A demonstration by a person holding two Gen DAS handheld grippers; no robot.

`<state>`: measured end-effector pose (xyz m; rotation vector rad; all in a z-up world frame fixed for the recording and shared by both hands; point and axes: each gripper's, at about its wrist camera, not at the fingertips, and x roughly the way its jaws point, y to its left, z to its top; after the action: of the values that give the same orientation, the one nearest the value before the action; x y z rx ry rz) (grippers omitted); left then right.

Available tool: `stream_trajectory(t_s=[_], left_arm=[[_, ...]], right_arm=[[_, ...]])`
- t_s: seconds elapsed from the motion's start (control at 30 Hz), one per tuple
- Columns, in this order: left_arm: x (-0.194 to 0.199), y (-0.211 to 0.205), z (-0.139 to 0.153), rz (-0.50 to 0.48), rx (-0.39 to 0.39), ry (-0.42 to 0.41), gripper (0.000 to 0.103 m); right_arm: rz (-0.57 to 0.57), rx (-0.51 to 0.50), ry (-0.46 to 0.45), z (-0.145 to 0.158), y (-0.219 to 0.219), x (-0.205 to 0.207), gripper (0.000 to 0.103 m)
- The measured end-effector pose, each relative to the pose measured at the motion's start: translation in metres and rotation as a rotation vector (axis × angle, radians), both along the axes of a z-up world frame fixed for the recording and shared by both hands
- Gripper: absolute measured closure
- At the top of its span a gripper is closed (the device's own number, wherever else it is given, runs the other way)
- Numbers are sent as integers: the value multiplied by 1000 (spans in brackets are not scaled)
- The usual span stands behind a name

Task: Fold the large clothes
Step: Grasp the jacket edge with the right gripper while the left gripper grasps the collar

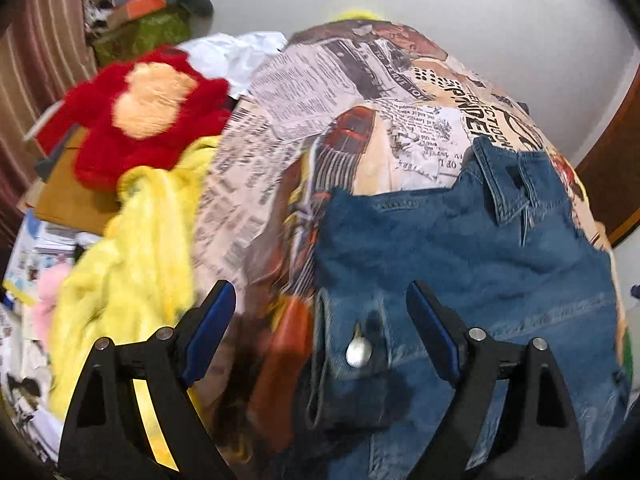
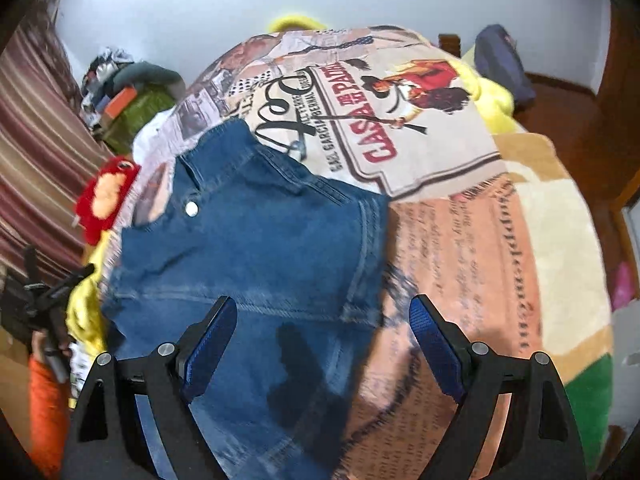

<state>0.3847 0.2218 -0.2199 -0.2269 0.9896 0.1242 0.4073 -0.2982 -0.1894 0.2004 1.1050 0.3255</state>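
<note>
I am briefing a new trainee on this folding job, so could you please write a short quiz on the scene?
1. True or false: the blue denim jacket lies on the newspaper-print bedspread.
2. Which gripper holds cloth: A left gripper, B right gripper, C neither?
3. What colour is the fluffy blanket beside the red plush toy?

Key: 1 true. 2 C, both are open. 3 yellow.

Newsprint-patterned bedspread (image 1: 320, 92), red plush toy (image 1: 132, 120) (cream patch) beside a yellow blanket (image 1: 132, 248) — striped curtain (image 2: 36, 152) behind.
</note>
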Motion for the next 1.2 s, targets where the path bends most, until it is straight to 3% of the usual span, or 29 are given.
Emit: stream_trajectory(t_s=[0.17, 0.27, 0.33, 0.4, 0.47, 0.57, 0.67, 0.77, 0.9, 1.03, 1.2], left_arm=[[37, 8, -21, -21, -127, 43, 16], [54, 13, -35, -9, -182, 63, 28], [64, 18, -45, -11, -229, 80, 41], [72, 21, -56, -3, -260, 100, 59], [76, 25, -63, 2, -276, 105, 74], [76, 26, -66, 2, -303, 92, 88], [75, 19, -57, 2, -271, 72, 94], [76, 8, -38, -10, -207, 51, 95], [70, -6, 6, -47, -115, -45, 95], [72, 0, 32, -37, -88, -114, 95], [97, 13, 15, 14, -50, -73, 95]], right_arm=[[-26, 24, 41, -16, 3, 31, 16], [-46, 59, 100, -38, 1, 50, 19], [-76, 76, 134, -55, -2, 61, 29], [-99, 109, 174, -71, -5, 71, 51], [-115, 141, 199, -84, -7, 78, 65], [-130, 129, 163, -85, -6, 83, 83], [-127, 104, 112, -75, -3, 91, 90], [-117, 67, 56, -53, 5, 105, 91], [-60, -10, -55, -16, 26, 125, 91], [-26, -87, -161, 11, 45, 142, 91], [-24, -158, -181, 5, 60, 167, 91]])
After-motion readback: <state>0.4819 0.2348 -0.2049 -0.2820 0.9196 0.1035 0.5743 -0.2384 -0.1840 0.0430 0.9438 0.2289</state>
